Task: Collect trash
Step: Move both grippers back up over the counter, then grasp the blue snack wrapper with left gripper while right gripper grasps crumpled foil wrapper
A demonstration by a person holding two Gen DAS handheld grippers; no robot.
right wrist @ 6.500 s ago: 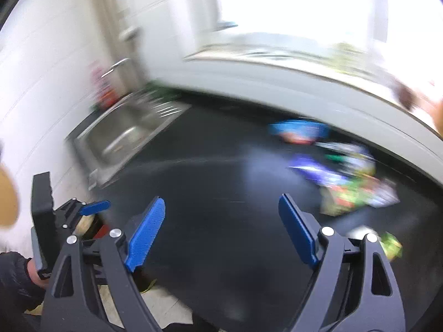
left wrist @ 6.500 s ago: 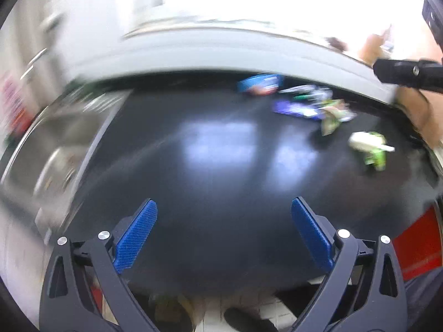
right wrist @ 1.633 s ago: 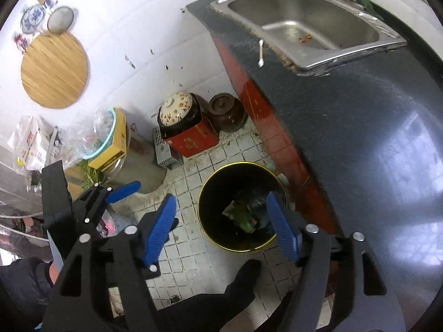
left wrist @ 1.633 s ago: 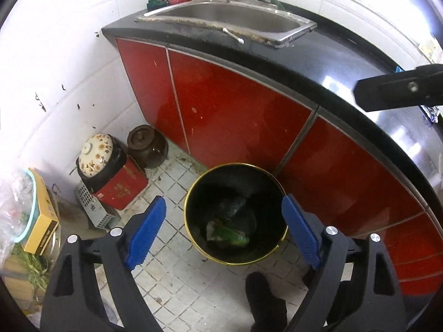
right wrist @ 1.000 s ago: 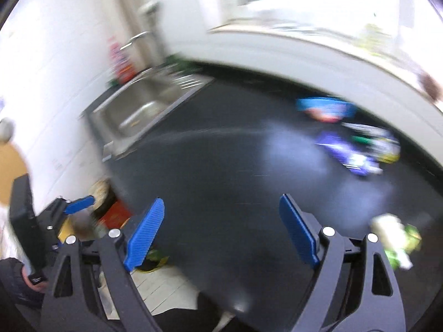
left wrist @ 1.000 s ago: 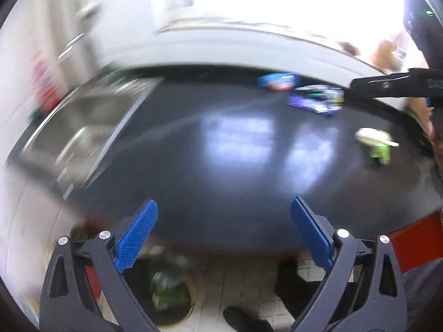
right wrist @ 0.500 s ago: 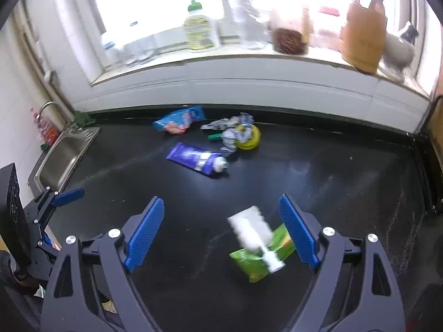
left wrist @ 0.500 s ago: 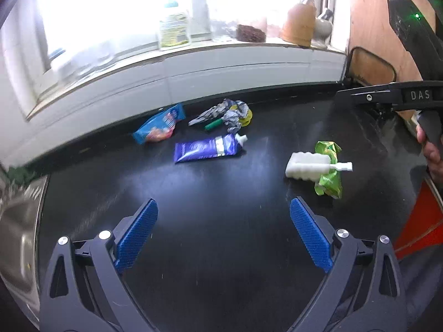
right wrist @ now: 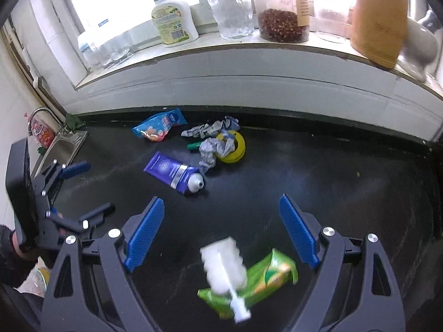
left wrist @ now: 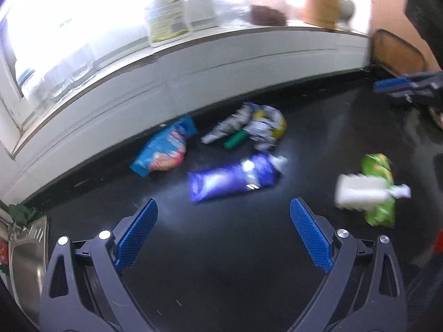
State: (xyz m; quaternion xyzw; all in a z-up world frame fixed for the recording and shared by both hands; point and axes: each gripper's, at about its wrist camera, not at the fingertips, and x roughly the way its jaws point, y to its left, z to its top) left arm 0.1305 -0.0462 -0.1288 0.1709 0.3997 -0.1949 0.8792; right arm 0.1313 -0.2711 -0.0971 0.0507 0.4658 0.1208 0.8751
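**Two grippers poised over a littered kitchen counter**

Both handheld grippers hang above a black countertop (right wrist: 332, 171) strewn with rubbish, each angled steeply down at it. The right gripper (right wrist: 221, 232) has its blue pads spread wide and holds nothing; almost directly beneath the gap lie a white brush (right wrist: 225, 267) and, under it, a green wrapper (right wrist: 265, 279). The left gripper (left wrist: 223, 235) is likewise wide open and empty, facing a purple tube (left wrist: 232, 178) that lies a little ahead of its pads. Farther back, near the white wall, sit a blue snack packet (left wrist: 166, 149) and a heap of crumpled wrappers (left wrist: 254, 127) around a yellow ring (right wrist: 234, 146).

The step in hand appears to be the reach for the next piece. For the right gripper, the brush and wrapper overlap, so a clean pick would likely mean lowering straight down with the pads either side of the pair and closing across the narrow width, taking both together or else only the brush on top. The glossy tube may slide on the slick counter if nudged by one pad first; centring before closing should help.

Part of a dark sleeve shows at the left edge of the right wrist view.
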